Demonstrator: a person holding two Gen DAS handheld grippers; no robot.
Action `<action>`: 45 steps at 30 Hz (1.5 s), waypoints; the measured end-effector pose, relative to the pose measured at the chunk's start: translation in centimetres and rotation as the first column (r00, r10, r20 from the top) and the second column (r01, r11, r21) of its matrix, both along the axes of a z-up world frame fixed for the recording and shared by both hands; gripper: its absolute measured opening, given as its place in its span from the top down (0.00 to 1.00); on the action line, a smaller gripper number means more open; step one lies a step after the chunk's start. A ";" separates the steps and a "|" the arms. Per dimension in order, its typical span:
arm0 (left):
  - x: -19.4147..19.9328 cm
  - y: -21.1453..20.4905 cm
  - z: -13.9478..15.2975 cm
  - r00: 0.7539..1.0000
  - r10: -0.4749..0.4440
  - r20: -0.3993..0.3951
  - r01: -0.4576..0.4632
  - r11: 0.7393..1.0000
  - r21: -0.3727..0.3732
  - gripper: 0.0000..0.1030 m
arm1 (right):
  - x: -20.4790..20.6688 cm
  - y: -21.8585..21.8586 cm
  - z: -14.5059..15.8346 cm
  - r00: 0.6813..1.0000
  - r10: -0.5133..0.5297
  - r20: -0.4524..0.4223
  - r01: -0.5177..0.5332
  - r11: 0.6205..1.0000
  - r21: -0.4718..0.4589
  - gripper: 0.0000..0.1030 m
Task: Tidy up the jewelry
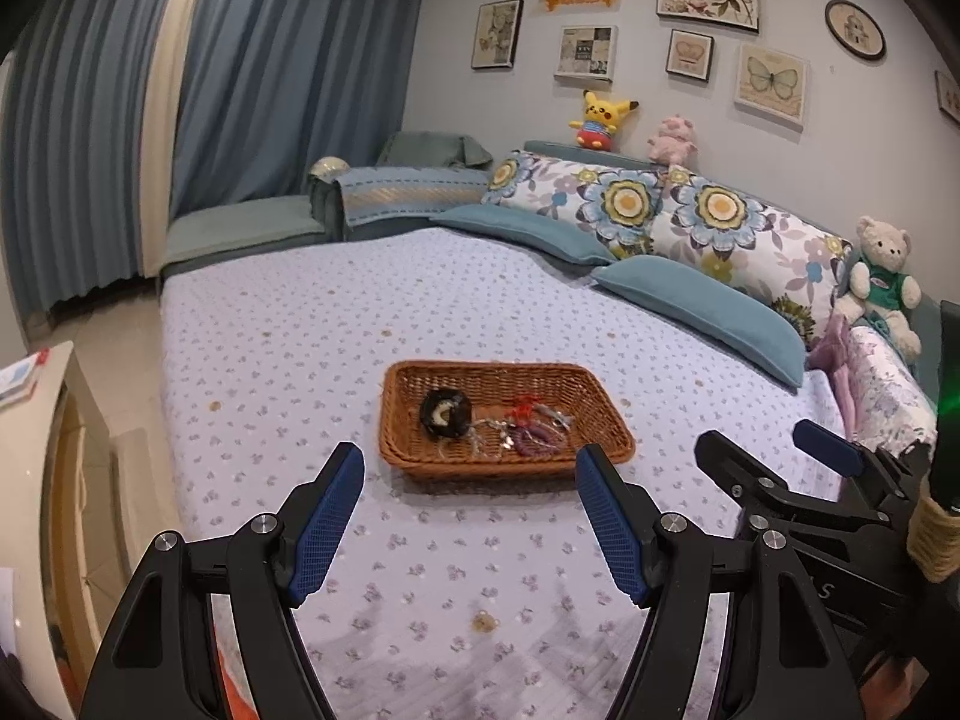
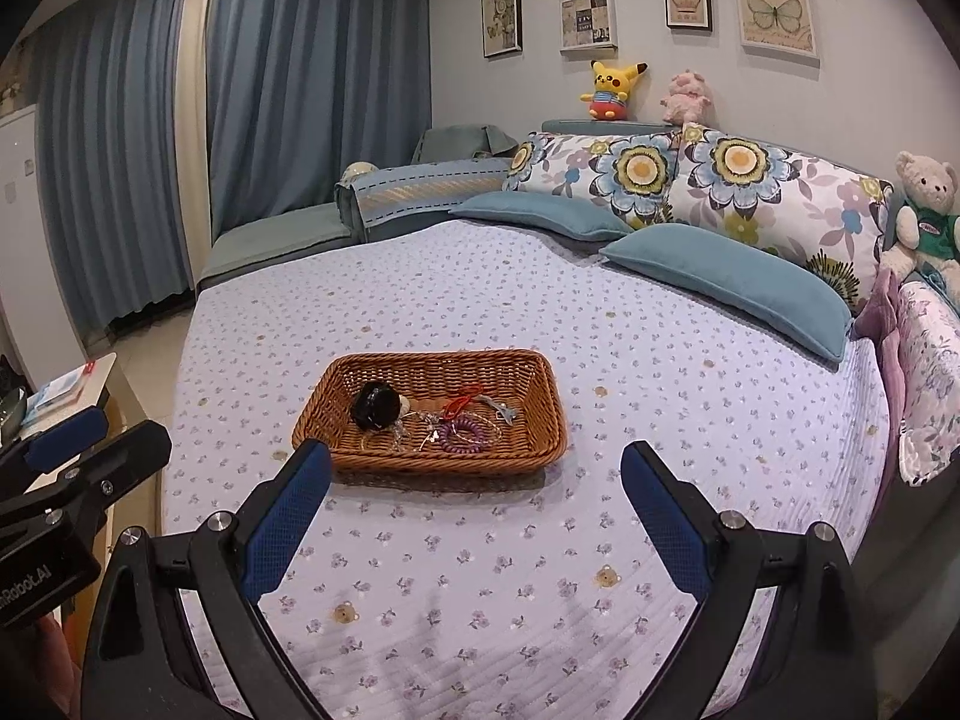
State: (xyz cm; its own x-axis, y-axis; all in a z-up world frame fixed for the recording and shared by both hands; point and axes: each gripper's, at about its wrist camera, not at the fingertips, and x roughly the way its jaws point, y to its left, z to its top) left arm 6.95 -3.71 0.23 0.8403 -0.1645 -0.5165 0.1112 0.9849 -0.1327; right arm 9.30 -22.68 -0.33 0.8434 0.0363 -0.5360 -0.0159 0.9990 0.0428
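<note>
The left hand-held gripper [image 1: 471,471] pointed forward and somewhat downward, its two blue-padded fingers [image 1: 327,525] spread wide with nothing between them. The right hand-held gripper [image 2: 477,483] sat just beside it at a like downward tilt, its blue pads [image 2: 285,519] equally far apart and empty. In each wrist view the other gripper showed at the frame's edge.

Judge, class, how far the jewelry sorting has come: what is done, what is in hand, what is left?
Done: all visible jewelry lies inside the wicker basket on the bed, though the purple coil bracelet, red cord and black round piece are heaped together. In hand: nothing; the left gripper and right gripper hang open short of it. Left: separating them.
</note>
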 end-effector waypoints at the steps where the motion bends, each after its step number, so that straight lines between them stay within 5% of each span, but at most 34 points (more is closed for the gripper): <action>1: 0.1 0.0 -0.1 1.000 0.002 0.000 -0.002 1.000 0.002 0.28 | 0.0 0.0 0.0 1.000 -0.001 -0.001 0.001 1.000 -0.002 0.05; 45: 1.0 -0.4 -0.5 1.000 0.001 -0.019 -0.001 1.000 0.026 0.28 | 1.1 -0.1 -0.8 0.999 0.016 -0.035 -0.015 1.000 0.010 0.05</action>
